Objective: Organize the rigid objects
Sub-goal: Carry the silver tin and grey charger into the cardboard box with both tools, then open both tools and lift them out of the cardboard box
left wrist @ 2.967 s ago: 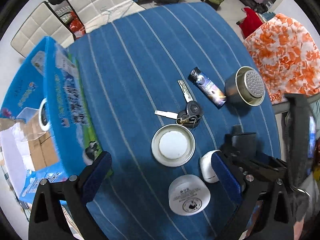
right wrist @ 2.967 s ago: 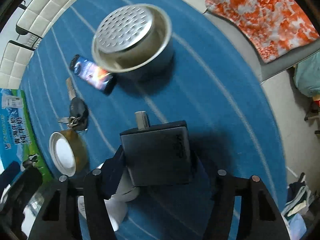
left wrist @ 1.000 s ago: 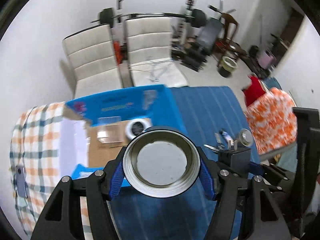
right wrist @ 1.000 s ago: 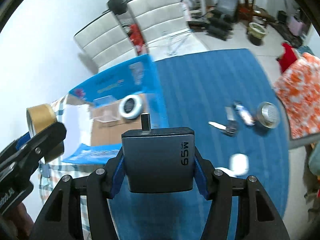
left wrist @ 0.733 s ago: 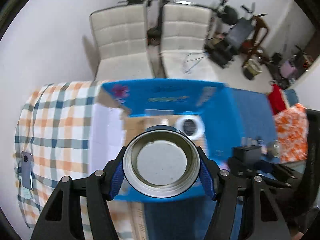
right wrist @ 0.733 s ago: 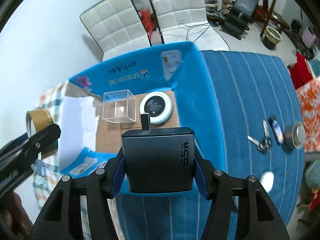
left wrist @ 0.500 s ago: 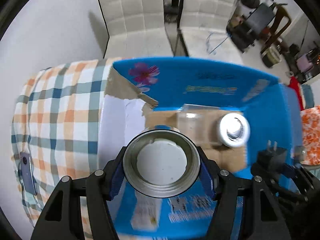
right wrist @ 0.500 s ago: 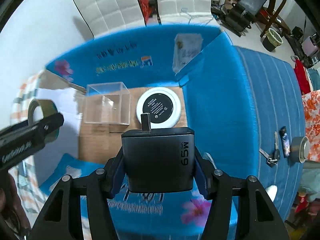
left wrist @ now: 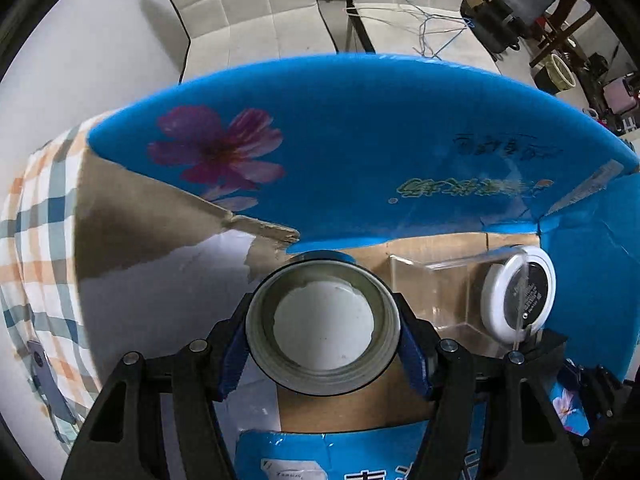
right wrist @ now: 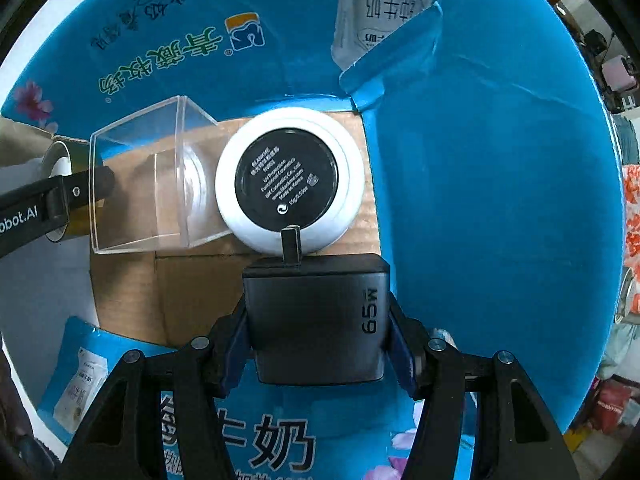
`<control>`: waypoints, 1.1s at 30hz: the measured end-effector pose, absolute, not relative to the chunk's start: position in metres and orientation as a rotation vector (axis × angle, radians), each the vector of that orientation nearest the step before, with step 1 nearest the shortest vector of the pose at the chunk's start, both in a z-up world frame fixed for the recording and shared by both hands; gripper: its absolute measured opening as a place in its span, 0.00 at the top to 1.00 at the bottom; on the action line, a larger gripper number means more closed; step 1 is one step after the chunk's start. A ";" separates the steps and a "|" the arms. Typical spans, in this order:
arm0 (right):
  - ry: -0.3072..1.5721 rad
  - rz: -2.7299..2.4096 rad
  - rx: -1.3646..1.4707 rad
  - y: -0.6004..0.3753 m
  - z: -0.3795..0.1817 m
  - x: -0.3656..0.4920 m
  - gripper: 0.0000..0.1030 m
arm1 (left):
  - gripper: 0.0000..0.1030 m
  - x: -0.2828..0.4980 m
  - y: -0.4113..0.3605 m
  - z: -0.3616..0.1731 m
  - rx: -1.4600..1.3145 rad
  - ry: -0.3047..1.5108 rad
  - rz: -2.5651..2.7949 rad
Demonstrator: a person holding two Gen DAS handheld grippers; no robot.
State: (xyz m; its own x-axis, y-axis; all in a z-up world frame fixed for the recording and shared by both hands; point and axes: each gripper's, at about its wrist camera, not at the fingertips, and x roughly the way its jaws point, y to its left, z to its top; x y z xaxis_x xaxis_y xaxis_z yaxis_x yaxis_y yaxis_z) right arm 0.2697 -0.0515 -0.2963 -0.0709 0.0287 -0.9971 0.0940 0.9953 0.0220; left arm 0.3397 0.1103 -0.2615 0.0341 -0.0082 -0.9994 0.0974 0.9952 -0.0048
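Note:
My left gripper (left wrist: 323, 340) is shut on a round metal jar lid (left wrist: 323, 330), open side toward the camera, held inside the open blue cardboard box (left wrist: 360, 128) over its left part. My right gripper (right wrist: 318, 332) is shut on a black 65W charger (right wrist: 316, 320), held inside the same box (right wrist: 480, 184) over its brown floor. A clear plastic cube (right wrist: 152, 176) and a round white compact with a black label (right wrist: 290, 180) lie on the box floor; both also show in the left wrist view, the cube (left wrist: 432, 292) and the compact (left wrist: 520, 292). The left gripper with the lid shows in the right wrist view (right wrist: 60, 196).
Blue box flaps stand up on the far and right sides. A checked cloth (left wrist: 36, 240) with a phone (left wrist: 44, 376) lies left of the box. White chairs (left wrist: 260, 12) stand beyond it. An orange floral cloth (right wrist: 632, 216) is at the right edge.
Both grippers carried their objects from the blue striped table over to the box and have come down into it. The box floor, cube and compact are much closer now.

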 end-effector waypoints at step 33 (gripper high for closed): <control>1.562 0.030 0.030 -0.039 -0.238 0.295 0.11 | 0.00 0.326 0.121 -0.203 -0.031 1.495 -0.048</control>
State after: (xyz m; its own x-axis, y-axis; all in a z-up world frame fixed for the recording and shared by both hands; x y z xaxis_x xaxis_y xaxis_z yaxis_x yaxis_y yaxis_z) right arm 0.2950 -0.0390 -0.2378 0.0082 0.0380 -0.9992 -0.0002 0.9993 0.0380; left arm 0.3257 0.1214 -0.2027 0.0750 -0.0515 -0.9959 0.0129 0.9986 -0.0507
